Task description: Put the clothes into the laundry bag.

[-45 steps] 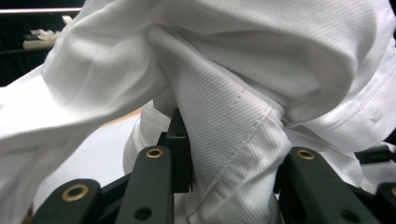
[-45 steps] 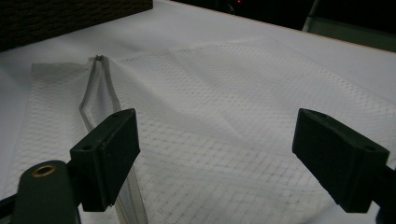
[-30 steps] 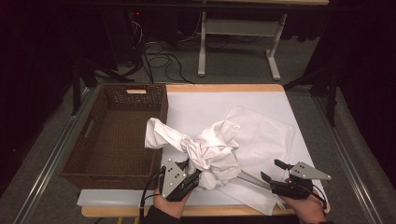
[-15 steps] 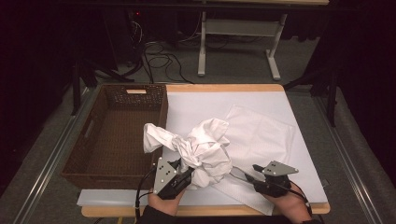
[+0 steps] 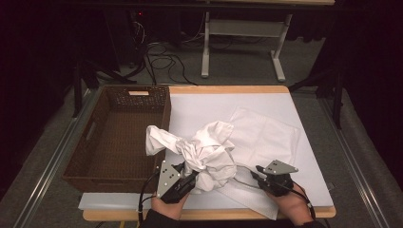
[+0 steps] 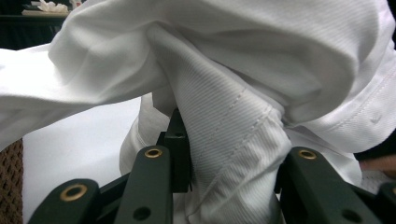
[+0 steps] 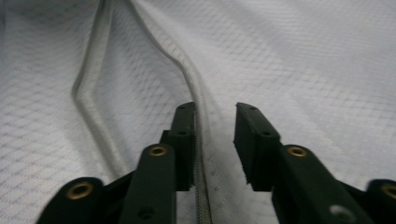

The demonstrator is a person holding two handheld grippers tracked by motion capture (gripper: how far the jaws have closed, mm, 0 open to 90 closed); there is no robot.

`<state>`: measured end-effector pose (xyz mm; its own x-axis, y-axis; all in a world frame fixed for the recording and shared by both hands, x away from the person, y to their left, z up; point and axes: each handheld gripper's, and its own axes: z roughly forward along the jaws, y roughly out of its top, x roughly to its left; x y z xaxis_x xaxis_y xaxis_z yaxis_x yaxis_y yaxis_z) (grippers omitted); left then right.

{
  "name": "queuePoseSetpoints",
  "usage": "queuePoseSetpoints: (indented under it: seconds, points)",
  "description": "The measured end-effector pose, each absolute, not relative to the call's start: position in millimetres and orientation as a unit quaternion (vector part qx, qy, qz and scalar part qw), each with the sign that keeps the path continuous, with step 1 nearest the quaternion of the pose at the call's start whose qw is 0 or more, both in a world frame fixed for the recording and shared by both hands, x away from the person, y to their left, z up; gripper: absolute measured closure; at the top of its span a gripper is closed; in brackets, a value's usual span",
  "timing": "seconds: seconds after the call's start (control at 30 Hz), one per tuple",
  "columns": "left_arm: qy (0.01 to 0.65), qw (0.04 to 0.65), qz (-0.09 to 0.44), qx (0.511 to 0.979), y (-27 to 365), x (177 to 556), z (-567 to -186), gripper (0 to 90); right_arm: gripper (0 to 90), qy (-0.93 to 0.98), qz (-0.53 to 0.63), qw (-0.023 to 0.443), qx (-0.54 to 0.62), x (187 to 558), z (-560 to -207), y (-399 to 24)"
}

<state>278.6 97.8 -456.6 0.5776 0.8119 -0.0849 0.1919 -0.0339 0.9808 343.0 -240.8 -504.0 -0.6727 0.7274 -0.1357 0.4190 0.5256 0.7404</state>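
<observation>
A crumpled white garment (image 5: 209,152) hangs bunched above the table's near edge, one end reaching over the basket's corner. My left gripper (image 5: 191,175) is shut on a thick fold of that garment (image 6: 233,70), which fills the space between its jaws (image 6: 229,140). To its right a flat white mesh cloth (image 5: 266,137) lies spread on the table. My right gripper (image 5: 249,175) rests low on the cloth's near edge. Its jaws (image 7: 215,121) have just been closing and still stand apart. The cloth's corded hem (image 7: 184,70) runs along the inside of one jaw.
A brown wicker basket (image 5: 164,114) stands open at the table's left half. A white sheet (image 5: 199,109) covers the wooden tabletop. Table legs and cables lie on the dark floor beyond the far edge.
My right gripper has slid left along the near edge toward the bunched garment, and its jaws have narrowed. The left gripper has kept its hold; the garment shifted a little.
</observation>
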Motion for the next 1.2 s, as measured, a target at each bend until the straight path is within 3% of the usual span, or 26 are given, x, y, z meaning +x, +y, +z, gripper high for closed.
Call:
queuePoseSetpoints:
  seconds: [0.07,0.17,0.33,0.43,0.5,0.7,0.87,1.2]
  points:
    - [0.377,0.585,0.265,0.667,98,279,-457,64.9,78.7,0.836,0.362,0.221,0.348,345,-502,-247]
    - [0.377,0.585,0.264,0.667,98,278,-457,64.9,79.9,0.828,0.372,0.214,0.361,347,-500,-253]
    - [0.375,0.587,0.266,0.666,97,277,-455,64.9,67.5,0.848,0.354,0.193,0.345,350,-505,-246]
    - [0.374,0.592,0.267,0.662,99,275,-453,64.9,65.4,0.860,0.344,0.197,0.322,348,-507,-240]
    - [0.372,0.595,0.267,0.661,99,273,-452,65.0,67.6,0.862,0.338,0.205,0.316,347,-507,-237]
    - [0.361,0.596,0.264,0.667,95,268,-450,64.9,88.6,0.847,0.356,0.213,0.333,351,-503,-242]
    - [0.335,0.595,0.247,0.688,82,263,-450,65.0,89.6,0.837,0.379,0.205,0.338,349,-499,-245]
    - [0.298,0.567,0.236,0.731,46,252,-464,65.0,89.9,0.807,0.421,0.233,0.343,344,-483,-252]
